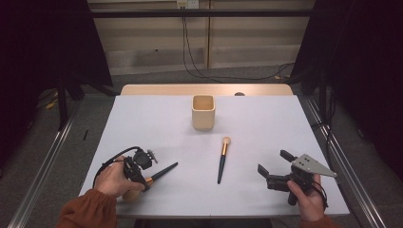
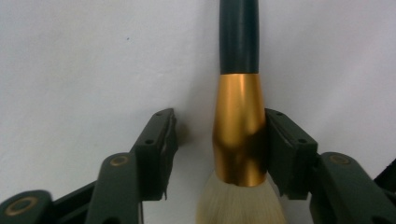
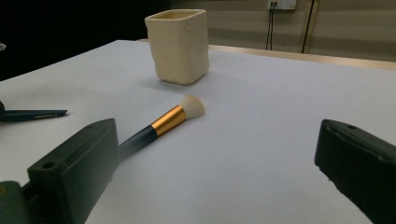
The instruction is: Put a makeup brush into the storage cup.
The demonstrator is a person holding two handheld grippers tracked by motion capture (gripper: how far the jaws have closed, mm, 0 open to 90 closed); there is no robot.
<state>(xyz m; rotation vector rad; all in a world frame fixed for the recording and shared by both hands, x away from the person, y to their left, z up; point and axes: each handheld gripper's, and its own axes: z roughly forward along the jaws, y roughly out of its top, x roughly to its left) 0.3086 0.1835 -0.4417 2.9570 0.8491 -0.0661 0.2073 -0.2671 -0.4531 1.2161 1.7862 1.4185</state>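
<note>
Brushes, 2 of them, lie on the white counter with a cream square cup standing behind them. The large brush lies near the front left corner, and the left gripper straddles its gold ferrule: the right jaw touches the metal, the left jaw stands off with a gap, so it is spread and not yet pinching. The brush looks light and stiff along its dark handle; the ferrule is smooth and probably slippery, and the pale bristles are soft, so a hold just above the ferrule, on the handle, should serve better. The right gripper hovers wide open near the front right, apart from the small brush at the middle. The large brush's bristle tip is cut off at the bottom of the left gripper view, and lettering on its handle is too small to read.
</note>
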